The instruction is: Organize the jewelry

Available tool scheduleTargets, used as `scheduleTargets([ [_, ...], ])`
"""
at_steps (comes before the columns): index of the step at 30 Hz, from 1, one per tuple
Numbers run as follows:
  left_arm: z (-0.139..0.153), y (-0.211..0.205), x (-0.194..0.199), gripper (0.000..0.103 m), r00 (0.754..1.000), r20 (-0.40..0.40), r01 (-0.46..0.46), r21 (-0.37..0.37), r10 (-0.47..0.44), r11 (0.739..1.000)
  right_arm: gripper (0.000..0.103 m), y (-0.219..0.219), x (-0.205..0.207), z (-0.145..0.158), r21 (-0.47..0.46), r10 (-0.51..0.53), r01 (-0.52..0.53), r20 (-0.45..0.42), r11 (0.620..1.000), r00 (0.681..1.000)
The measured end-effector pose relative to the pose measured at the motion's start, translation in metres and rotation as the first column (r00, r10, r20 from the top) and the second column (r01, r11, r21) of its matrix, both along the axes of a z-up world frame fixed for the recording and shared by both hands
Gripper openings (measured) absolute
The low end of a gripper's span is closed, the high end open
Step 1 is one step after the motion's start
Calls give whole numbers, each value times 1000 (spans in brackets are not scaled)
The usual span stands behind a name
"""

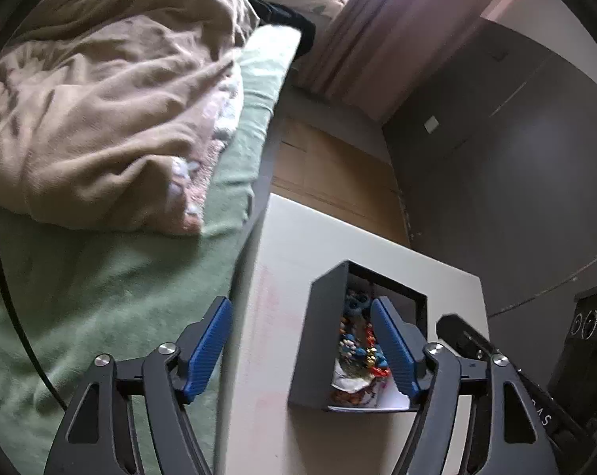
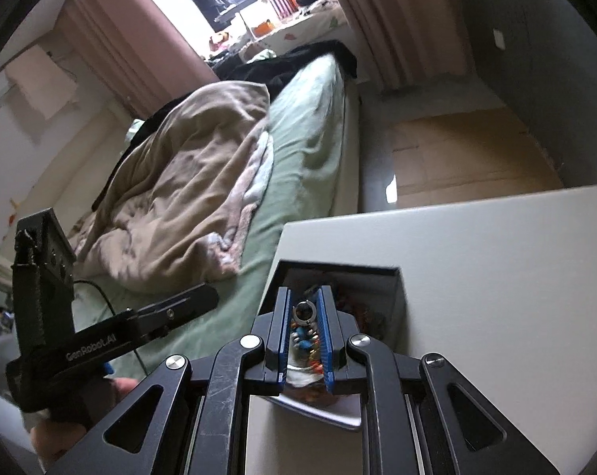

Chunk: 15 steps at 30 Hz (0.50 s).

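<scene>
A dark open jewelry box [image 1: 318, 340] sits on a white table [image 1: 266, 316] beside the bed. It holds colourful beaded jewelry [image 1: 357, 352] over white paper. My left gripper [image 1: 302, 312] is open; its right finger [image 1: 393, 348] hangs over the box and its left finger is over the table's left edge. In the right wrist view the box [image 2: 393, 277] lies just ahead. My right gripper [image 2: 304, 297] is shut on a piece of beaded jewelry with a silver ring clasp [image 2: 304, 312], held above the box.
A bed with a green sheet [image 1: 100, 297] and a crumpled beige blanket [image 1: 100, 99] lies left of the table. Wood floor [image 1: 330, 174], a dark wall and pink curtains [image 2: 385, 19] lie beyond. A black speaker [image 1: 591, 340] stands at right. The left gripper's body [image 2: 100, 340] shows at left.
</scene>
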<state>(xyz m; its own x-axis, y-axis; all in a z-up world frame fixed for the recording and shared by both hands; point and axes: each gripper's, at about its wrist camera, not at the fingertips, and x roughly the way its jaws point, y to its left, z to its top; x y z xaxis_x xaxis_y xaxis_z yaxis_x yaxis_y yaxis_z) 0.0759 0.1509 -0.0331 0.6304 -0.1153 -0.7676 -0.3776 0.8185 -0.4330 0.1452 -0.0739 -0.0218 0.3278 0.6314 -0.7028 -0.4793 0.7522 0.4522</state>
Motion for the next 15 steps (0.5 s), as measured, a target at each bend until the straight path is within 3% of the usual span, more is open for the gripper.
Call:
scheduleTargets([
  [1,0,1,-1,78,1000,1,-11,4,11,1000,31,-3,1,-1,-13,-15,15,-8,1000,1000],
  [2,0,2,-2,79,1000,3,-16,6,16,1000,53,-7,1,0,-15,-29,28,-5,999,1000],
  [4,2,1,-5,82,1000,12,-21,14,21,1000,71,-20,0,5,-8,-62,62,14,998,998],
  [9,8,-14,-8,87,999,33,0,36,-1,999,76,-47,-3,11,-10,-115,115,13,993,993],
  [11,12,-21,-10,89,999,42,12,52,-14,999,88,-56,-6,14,-22,-134,135,23,991,991],
  [15,22,-36,-14,91,997,63,39,103,-45,994,90,-71,-13,23,-25,-148,149,43,989,988],
])
